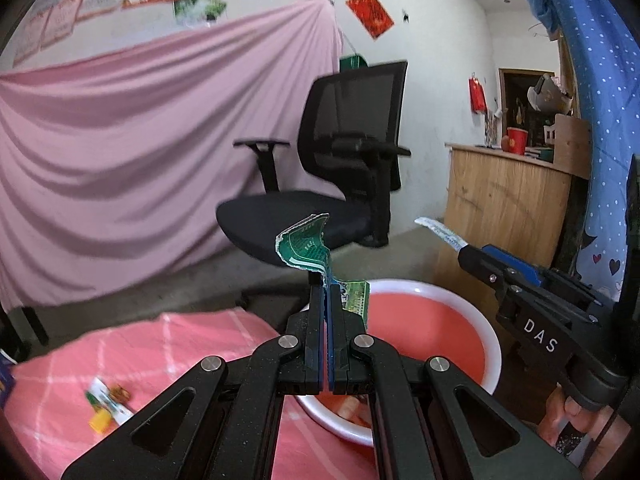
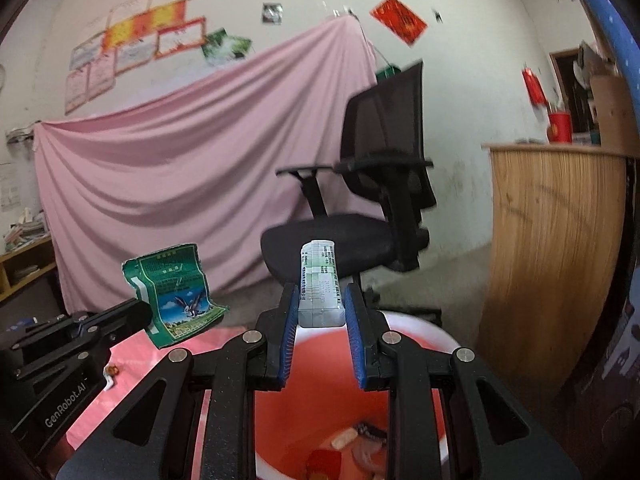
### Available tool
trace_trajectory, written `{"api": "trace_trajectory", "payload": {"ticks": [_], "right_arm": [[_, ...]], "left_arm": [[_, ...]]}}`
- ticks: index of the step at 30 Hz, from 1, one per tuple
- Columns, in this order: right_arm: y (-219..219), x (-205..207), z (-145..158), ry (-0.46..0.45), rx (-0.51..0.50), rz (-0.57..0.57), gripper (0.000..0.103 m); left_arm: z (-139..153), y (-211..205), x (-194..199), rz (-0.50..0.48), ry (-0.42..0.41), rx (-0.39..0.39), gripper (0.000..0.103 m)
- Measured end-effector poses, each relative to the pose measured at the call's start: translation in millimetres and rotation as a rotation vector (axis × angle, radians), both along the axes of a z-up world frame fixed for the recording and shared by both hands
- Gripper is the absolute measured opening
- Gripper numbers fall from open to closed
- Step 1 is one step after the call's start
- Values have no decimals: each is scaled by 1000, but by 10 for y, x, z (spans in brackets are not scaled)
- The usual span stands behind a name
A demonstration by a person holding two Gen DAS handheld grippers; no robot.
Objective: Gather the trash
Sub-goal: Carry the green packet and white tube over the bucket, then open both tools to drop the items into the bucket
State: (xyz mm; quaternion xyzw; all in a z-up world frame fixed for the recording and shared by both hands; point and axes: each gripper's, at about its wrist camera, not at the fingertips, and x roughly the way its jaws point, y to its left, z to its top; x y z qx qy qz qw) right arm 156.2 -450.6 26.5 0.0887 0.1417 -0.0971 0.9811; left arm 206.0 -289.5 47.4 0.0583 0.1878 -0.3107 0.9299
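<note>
My left gripper (image 1: 325,286) is shut on a torn green wrapper (image 1: 306,246) and holds it above the near rim of a red basin with a white rim (image 1: 494,344). The wrapper also shows in the right wrist view (image 2: 174,290). My right gripper (image 2: 320,304) is shut on a small white box with green print (image 2: 320,286), held over the basin (image 2: 424,328). The box's end shows in the left wrist view (image 1: 438,232). Several bits of trash lie in the basin's bottom (image 2: 352,444).
A pink checked cloth (image 1: 168,344) covers the table left of the basin, with small wrappers (image 1: 106,404) on it. A black office chair (image 1: 340,160) stands behind. A wooden counter (image 1: 504,196) is at the right. A pink sheet (image 1: 120,160) hangs at the back.
</note>
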Motion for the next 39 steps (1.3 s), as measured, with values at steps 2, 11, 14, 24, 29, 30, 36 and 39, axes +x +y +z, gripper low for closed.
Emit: {"api": "trace_trajectory", "payload": {"ticks": [2, 11, 14, 24, 29, 30, 36, 39], "right_arm": [[-34, 40, -39, 35, 19, -4, 21], [-113, 115, -190, 149, 61, -11, 21], [-122, 113, -209, 160, 76, -11, 22], [-173, 163, -256, 189, 107, -17, 22], [-182, 183, -268, 201, 112, -17, 22], [-184, 187, -269, 203, 112, -17, 22], [-197, 208, -276, 208, 115, -21, 25], [-197, 210, -277, 207, 114, -22, 29]], "left_arm": [[-37, -45, 57, 0, 42, 6, 0], [-159, -150, 231, -16, 176, 26, 0], [-211, -154, 266, -20, 217, 27, 0], [-311, -146, 436, -35, 334, 19, 0], [-340, -131, 464, -35, 358, 18, 0], [-342, -130, 475, -35, 361, 18, 0], [-342, -84, 498, -28, 375, 9, 0], [-325, -42, 503, -19, 374, 2, 0]]}}
